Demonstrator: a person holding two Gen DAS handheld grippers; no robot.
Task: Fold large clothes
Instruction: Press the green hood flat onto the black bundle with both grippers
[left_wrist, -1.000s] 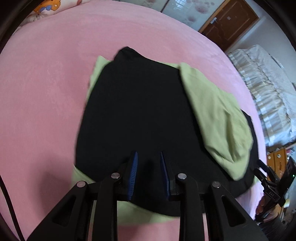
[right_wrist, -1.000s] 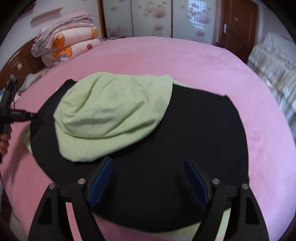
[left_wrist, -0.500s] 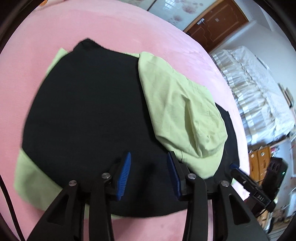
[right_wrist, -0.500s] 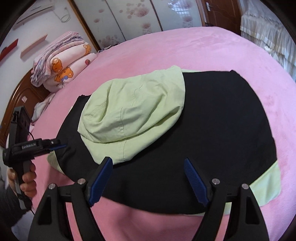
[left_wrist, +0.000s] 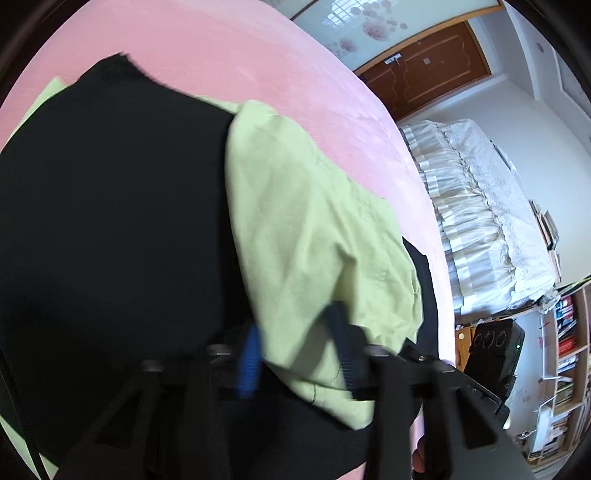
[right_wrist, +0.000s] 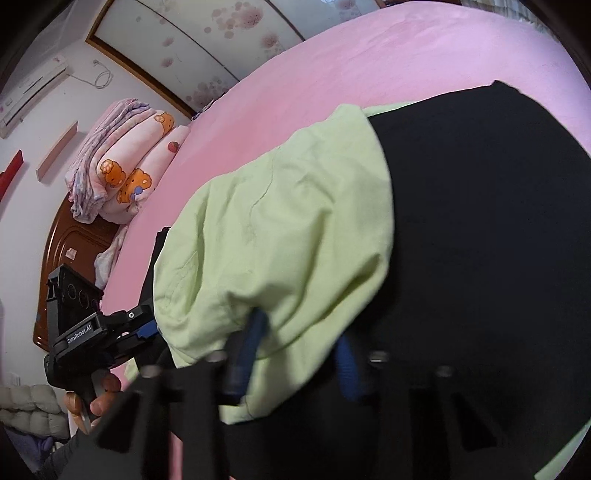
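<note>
A large black garment (left_wrist: 110, 203) (right_wrist: 480, 221) lies spread on the pink bed (left_wrist: 221, 55). Its light-green hood (left_wrist: 314, 240) (right_wrist: 277, 229) is folded over onto the black body. My left gripper (left_wrist: 295, 350) is at the hood's near edge. Its jaws are closing, with green cloth bunched between the blurred fingers. My right gripper (right_wrist: 299, 350) is on the same hood. Its jaws are closing too, and creased green cloth sits between its blue pads (right_wrist: 255, 332). In the right wrist view the left gripper (right_wrist: 147, 328) meets the hood's left edge, held by a hand (right_wrist: 99, 398).
Folded pink quilts (right_wrist: 125, 173) lie against a wooden headboard (right_wrist: 62, 236). A white frilled bed cover (left_wrist: 480, 206), a bookshelf (left_wrist: 565, 332) and a brown door (left_wrist: 424, 74) stand beyond the bed. Light-green hem shows at the garment's corners (left_wrist: 44, 96).
Both grippers have moved in from over the black cloth onto the green hood. Both pairs of jaws have narrowed around green cloth. The right gripper has rolled and dropped.
</note>
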